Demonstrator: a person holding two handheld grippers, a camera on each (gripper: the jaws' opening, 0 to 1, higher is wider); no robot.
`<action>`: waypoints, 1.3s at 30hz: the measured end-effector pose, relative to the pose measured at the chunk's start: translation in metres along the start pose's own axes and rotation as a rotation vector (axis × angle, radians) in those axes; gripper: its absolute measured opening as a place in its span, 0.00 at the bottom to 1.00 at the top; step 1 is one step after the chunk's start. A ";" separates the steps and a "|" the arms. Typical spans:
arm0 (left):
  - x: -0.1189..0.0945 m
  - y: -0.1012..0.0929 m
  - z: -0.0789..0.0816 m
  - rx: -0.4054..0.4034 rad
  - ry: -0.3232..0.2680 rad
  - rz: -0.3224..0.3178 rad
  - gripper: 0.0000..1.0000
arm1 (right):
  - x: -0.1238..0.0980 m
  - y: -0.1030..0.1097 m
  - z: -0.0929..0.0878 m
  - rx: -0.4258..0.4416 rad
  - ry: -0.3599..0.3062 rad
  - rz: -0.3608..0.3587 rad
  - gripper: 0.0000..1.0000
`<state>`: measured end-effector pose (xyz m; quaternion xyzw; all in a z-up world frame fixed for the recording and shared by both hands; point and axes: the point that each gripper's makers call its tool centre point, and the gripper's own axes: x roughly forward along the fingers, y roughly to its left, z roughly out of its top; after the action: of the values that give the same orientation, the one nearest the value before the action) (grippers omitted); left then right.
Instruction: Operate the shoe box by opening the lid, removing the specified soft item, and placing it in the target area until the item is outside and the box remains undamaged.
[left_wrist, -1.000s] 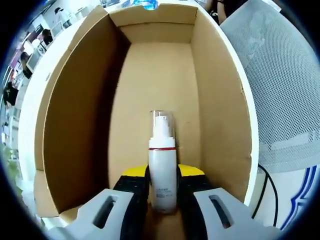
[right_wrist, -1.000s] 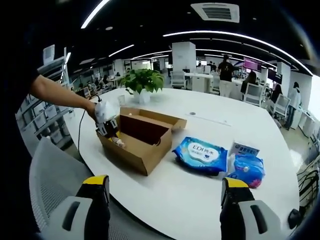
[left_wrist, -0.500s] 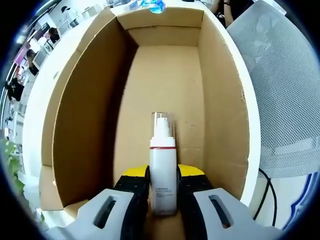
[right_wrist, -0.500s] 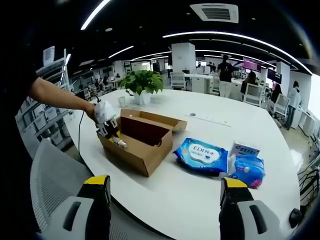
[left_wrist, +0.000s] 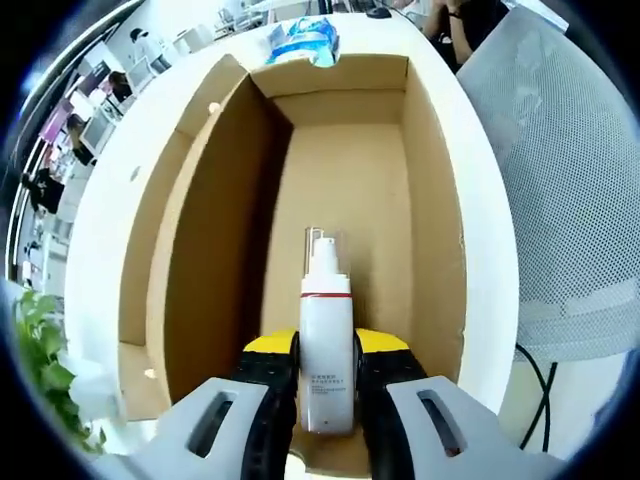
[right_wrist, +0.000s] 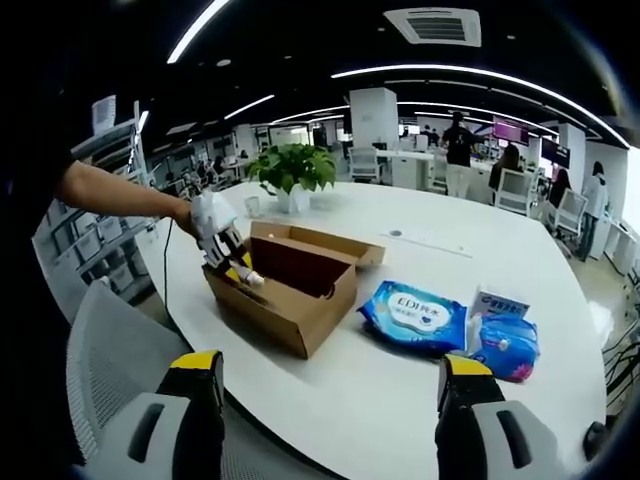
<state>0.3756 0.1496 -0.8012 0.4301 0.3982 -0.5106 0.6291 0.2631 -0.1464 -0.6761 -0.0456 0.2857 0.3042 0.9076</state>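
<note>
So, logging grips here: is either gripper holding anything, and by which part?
The left gripper clamps the white pump bottle by its lower body, over the open box. The right gripper is open, holding nothing.

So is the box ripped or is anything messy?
Nothing looks torn or spilled. The cardboard box sits open on the white table with straight walls, and the left tool grips a white pump bottle over it, cap on.

"EDI" showing in white letters on the blue wipes pack (right_wrist: 416, 313) lying on the table, smaller characters beside it staying too small to read, dark print running down the white pump bottle (left_wrist: 326, 340) blurring beyond reading
</note>
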 end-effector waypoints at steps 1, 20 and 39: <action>-0.002 0.001 0.002 0.003 -0.008 0.006 0.19 | 0.000 0.001 0.000 -0.001 0.001 0.002 0.88; -0.039 -0.006 0.064 0.068 -0.174 0.079 0.19 | 0.010 0.015 0.014 0.020 -0.023 0.070 0.78; -0.061 -0.031 0.146 0.280 -0.358 0.126 0.19 | 0.028 0.024 0.031 0.099 -0.048 0.129 0.62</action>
<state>0.3440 0.0261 -0.7024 0.4397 0.1777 -0.5887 0.6546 0.2826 -0.1046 -0.6632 0.0252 0.2810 0.3486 0.8938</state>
